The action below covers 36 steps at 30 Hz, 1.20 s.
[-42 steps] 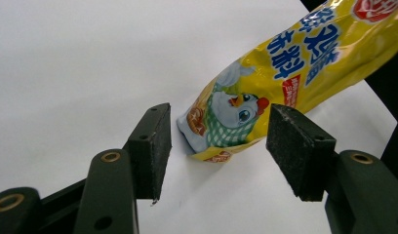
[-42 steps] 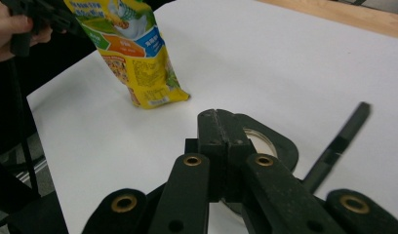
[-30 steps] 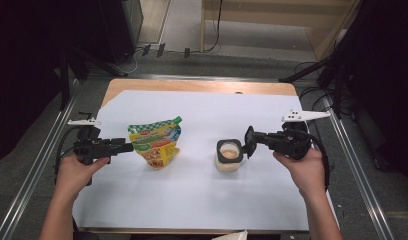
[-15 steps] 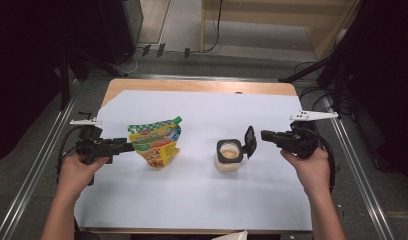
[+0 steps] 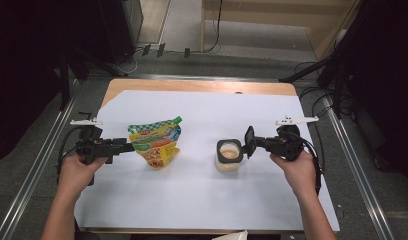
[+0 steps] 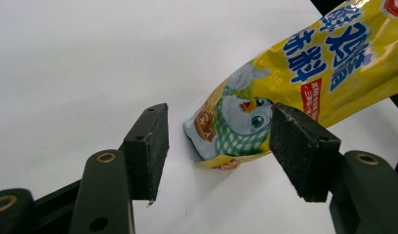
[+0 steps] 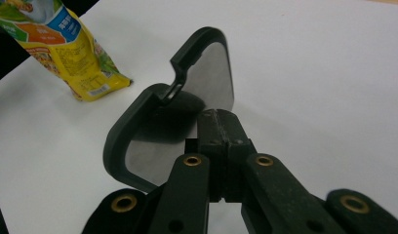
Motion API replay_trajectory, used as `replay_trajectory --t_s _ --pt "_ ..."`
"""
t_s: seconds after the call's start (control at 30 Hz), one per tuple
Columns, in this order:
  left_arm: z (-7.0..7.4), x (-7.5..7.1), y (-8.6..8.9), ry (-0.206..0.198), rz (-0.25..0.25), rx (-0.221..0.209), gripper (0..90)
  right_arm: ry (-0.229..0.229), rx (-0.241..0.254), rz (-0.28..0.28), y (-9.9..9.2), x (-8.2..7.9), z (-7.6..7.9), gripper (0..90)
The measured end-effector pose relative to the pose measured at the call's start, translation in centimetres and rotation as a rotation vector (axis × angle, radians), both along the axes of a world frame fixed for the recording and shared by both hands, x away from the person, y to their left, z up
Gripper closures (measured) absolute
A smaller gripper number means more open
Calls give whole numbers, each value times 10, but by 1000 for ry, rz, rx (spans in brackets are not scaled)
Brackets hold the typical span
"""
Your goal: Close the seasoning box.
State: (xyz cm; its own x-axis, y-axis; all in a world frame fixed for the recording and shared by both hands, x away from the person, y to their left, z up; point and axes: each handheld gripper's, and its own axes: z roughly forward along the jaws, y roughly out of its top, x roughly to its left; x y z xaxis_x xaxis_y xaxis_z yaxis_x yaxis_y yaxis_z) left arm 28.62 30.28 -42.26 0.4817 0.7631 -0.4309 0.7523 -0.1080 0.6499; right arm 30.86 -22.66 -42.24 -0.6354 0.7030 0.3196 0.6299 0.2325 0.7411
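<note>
— Square clear plastic jar (image 5: 228, 156), black-rimmed, mid-table, holding pale contents. Lid?
— Off; right gripper (image 7: 214, 122) clamped on black-framed lid (image 7: 187, 117) beside jar.
— Left gripper (image 6: 219, 146)?
— Parted around yellow printed snack pouch (image 6: 304, 68) corner.

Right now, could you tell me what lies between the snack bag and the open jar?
Nothing: in the high view, bare white sheet separates the snack bag from the jar.

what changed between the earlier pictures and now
The right gripper, shut on the dark lid, drew back from the open jar, then came in lower beside it. The left gripper stayed open at the yellow snack bag; bag and jar did not move.
</note>
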Motion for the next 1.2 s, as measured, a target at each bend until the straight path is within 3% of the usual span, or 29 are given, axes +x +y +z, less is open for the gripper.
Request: replay_trajectory --t_s 0.6,1.2 --pt "-1 3 -3 6 -6 12 398 -15 34 -1 1 -5 5 900" --pt "-1 4 -3 5 -8 15 398 -34 49 37 17 -11 9 900"
